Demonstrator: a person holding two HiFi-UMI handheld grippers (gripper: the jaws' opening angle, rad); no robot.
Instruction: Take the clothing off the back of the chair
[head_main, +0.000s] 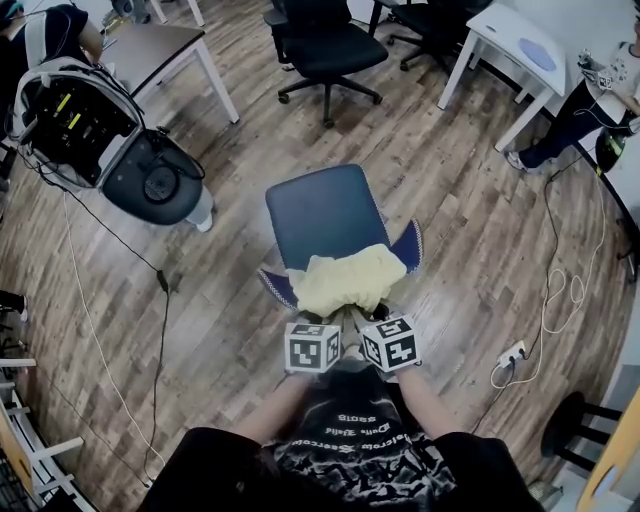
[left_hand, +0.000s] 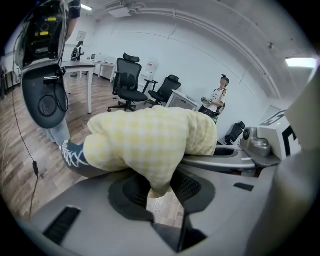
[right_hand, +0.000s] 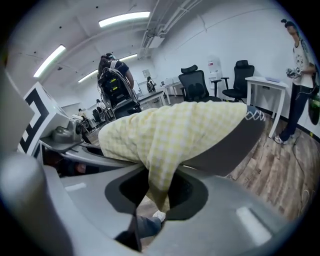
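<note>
A pale yellow checked garment (head_main: 348, 280) hangs over the back of a navy chair (head_main: 325, 215) right in front of me. My left gripper (head_main: 337, 318) and right gripper (head_main: 364, 318) sit side by side at the garment's near edge. In the left gripper view, a fold of the garment (left_hand: 150, 140) hangs down between the two dark pads, and my left gripper (left_hand: 160, 187) is shut on it. In the right gripper view, a narrower fold of the garment (right_hand: 175, 130) is pinched by my right gripper (right_hand: 157, 192). The chair back (right_hand: 235, 145) shows dark beneath the cloth.
A black office chair (head_main: 325, 50) stands beyond, with a brown table (head_main: 160, 45) at far left and a white table (head_main: 510, 40) at far right. A person wearing backpack equipment (head_main: 90, 120) stands left; another person (head_main: 585, 100) stands right. Cables (head_main: 560, 290) and a power strip (head_main: 510, 352) lie on the wood floor.
</note>
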